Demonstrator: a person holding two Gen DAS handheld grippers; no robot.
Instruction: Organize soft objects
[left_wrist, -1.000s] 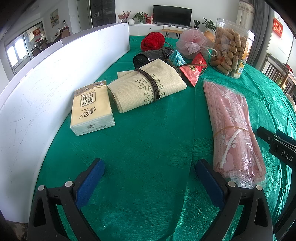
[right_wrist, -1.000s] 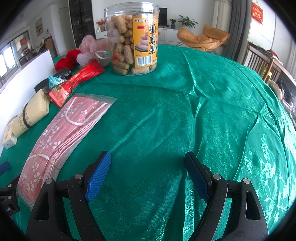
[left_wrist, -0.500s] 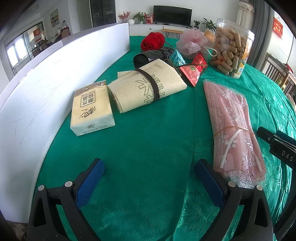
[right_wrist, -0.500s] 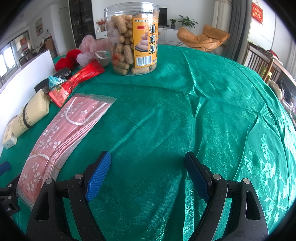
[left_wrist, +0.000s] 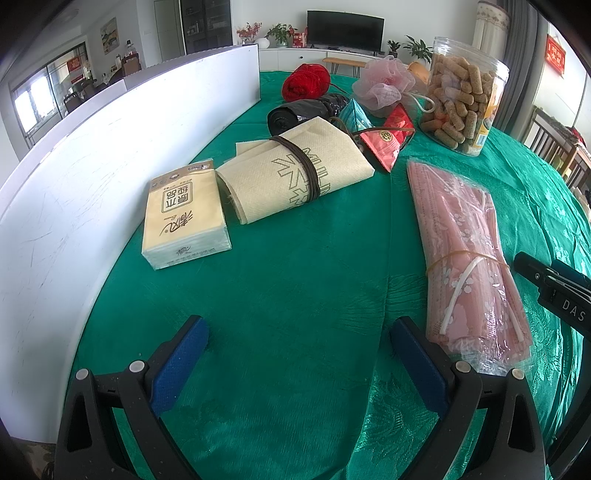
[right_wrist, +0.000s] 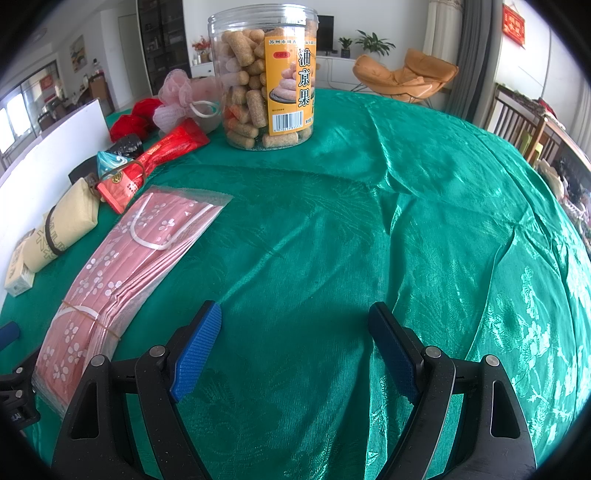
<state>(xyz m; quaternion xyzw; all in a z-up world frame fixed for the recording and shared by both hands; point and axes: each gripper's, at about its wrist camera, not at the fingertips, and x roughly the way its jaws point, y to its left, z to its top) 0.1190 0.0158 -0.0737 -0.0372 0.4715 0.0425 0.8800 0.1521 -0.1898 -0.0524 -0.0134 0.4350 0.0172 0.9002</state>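
Both idle above the green bench (left_wrist: 303, 280): left gripper (left_wrist: 299, 354) and right gripper (right_wrist: 295, 343) spread wide, pinching nothing, likely poised for a first pick. Pink mask pack (left_wrist: 465, 251) at 2 o'clock of the left gripper; tissue pack (left_wrist: 184, 214) at 11 o'clock, ranged near the white board (left_wrist: 110, 155), probably as a backstop.

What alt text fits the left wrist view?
Open left gripper hovers empty over a green tablecloth. Ahead lie a tissue pack, a banded beige cloth roll and a bagged stack of pink masks, with a white board at left.
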